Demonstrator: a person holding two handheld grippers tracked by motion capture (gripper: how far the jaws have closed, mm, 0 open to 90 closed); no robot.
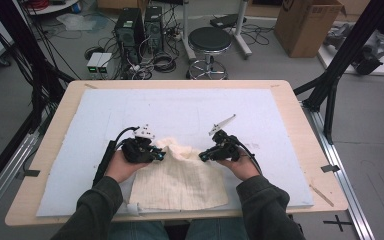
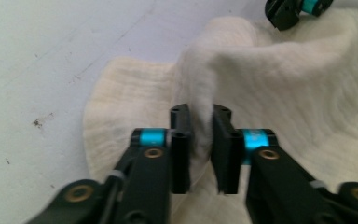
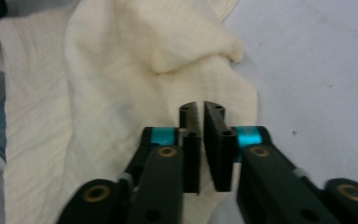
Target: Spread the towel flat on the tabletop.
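Both grippers clamp the cream cloth [image 1: 180, 175] at its far edge: left gripper [image 1: 159, 156] pinches a raised fold, right gripper [image 1: 203, 156] bites the opposite corner.

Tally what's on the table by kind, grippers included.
Cream cloth: 1
Grippers: 2, the left gripper and the right gripper, each shut on the cloth
White foam mat: 1
Total: 4

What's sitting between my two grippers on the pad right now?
In the high view, a raised hump of the cream cloth spans the stretch between the left gripper and the right gripper; nothing else lies there.
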